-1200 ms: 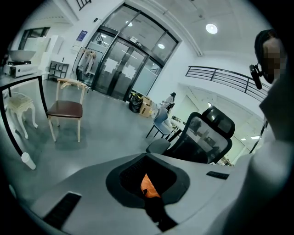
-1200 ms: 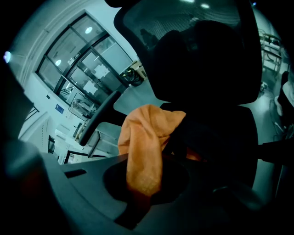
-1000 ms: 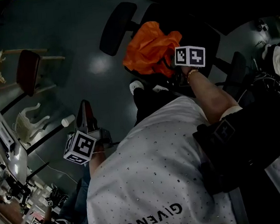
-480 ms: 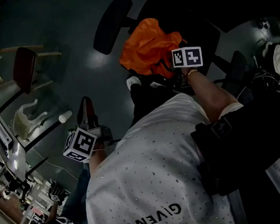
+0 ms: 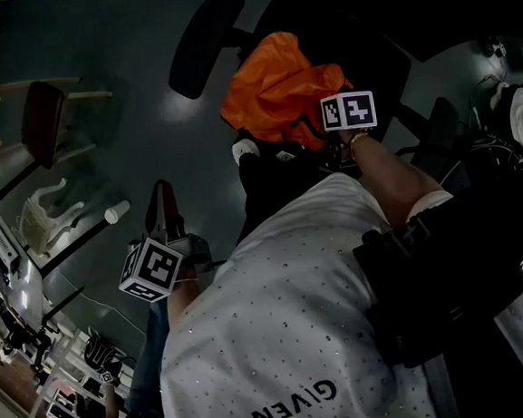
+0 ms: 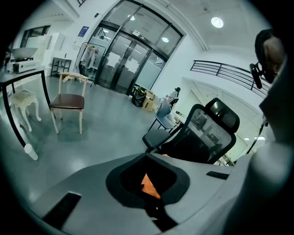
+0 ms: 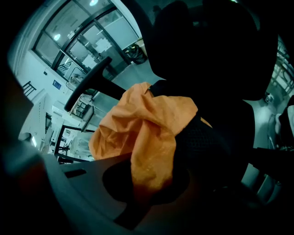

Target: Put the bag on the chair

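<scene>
Fingers (image 7: 87,197) of your right gripper (image 7: 140,199) clamp the orange bag (image 7: 147,124) at the chair (image 5: 202,45), left gripper (image 6: 154,209) closed empty; next, settle it and let go.

Right arm (image 5: 395,178) stretched forward, right gripper (image 7: 140,197) pitched steeply down, jaws pinched on the orange bag (image 7: 147,133) fabric — left gripper (image 5: 160,199) held lower at the side, jaws together, empty.

Black print "GIVENCH" stands upside down on the white shirt (image 5: 282,338), near its lower edge; the end is unclear. The blue wall sign (image 6: 82,31) is too small to read.
</scene>
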The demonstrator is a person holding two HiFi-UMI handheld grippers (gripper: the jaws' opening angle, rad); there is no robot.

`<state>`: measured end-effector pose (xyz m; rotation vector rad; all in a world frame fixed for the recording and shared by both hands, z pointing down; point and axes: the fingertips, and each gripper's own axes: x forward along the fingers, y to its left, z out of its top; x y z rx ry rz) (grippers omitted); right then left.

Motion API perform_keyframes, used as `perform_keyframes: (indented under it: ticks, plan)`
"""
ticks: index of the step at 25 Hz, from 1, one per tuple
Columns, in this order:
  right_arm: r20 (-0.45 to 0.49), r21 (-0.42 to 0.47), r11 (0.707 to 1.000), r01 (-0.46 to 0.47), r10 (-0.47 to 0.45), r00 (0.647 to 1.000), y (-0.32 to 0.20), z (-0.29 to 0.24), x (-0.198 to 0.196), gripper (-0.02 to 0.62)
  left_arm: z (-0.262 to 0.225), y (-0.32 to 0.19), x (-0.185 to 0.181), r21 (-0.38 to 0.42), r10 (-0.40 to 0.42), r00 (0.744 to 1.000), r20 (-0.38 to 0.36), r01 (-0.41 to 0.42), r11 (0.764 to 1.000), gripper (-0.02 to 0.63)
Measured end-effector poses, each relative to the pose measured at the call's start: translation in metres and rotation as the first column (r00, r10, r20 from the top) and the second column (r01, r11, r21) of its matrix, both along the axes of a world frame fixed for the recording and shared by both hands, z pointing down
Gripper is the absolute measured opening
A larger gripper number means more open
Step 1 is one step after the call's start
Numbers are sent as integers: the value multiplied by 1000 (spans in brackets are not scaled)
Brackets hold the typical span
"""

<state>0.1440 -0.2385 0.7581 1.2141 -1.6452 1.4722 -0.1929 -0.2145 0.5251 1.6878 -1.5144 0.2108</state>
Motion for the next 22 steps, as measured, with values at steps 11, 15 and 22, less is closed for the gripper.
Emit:
perform_keyframes:
  ticks: [11,15,22]
  plan:
    - [16,-97,993,-64,65,998,24,17,18,25,5,18,3,-18,-28,1000,4,28,999,2]
    - [7,-128,990,-62,63,998,28,22,21,25,6,17,1,-23,-31,999,10,31,999,2]
    - [19,-182,983,4,-1,1000,31,18,19,25,1,5,2,-2,-22,1000,-18,22,1000,2]
